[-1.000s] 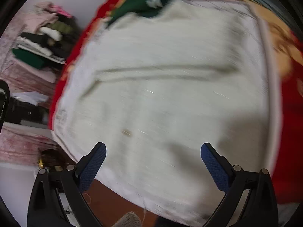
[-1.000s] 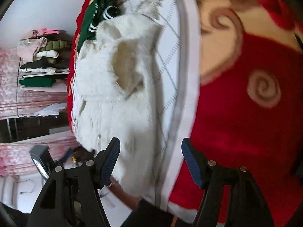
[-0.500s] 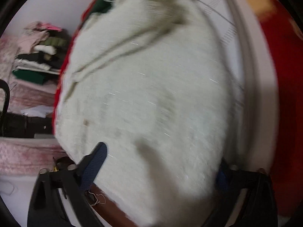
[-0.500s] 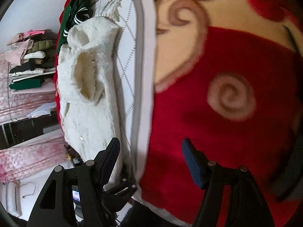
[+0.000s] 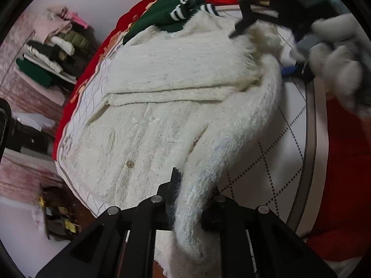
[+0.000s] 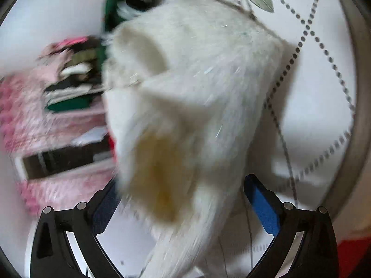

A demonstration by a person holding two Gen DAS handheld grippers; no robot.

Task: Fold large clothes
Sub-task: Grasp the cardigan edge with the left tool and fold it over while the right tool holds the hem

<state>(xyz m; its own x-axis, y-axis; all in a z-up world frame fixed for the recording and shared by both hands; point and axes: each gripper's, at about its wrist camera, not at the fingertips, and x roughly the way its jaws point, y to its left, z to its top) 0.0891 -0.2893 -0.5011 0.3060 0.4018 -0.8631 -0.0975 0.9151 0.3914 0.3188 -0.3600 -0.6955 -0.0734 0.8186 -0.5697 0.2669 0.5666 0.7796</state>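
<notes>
A fluffy white cardigan [image 5: 162, 106] lies spread on a white quilted mat [image 5: 285, 153] over a red blanket. My left gripper [image 5: 192, 192] is shut on its sleeve [image 5: 234, 143], which runs from the jaws up toward the shoulder. My right gripper [image 6: 183, 199] is open, its blue pads either side of a raised, blurred fold of the cardigan [image 6: 185, 88]. In the left wrist view the right gripper [image 5: 287, 53] sits at the cardigan's far shoulder, held by a gloved hand [image 5: 336, 48].
A green garment with striped cuffs [image 5: 171, 16] lies beyond the cardigan's top edge. A rack of folded clothes [image 5: 51, 55] stands by the wall at left. The red blanket [image 5: 343, 185] extends to the right. A dark object [image 5: 58, 213] sits on the floor below the mat's edge.
My left gripper has closed on the cardigan's sleeve. My right gripper has moved from over the red blanket to the cardigan's far shoulder, where fabric now sits between its open jaws.
</notes>
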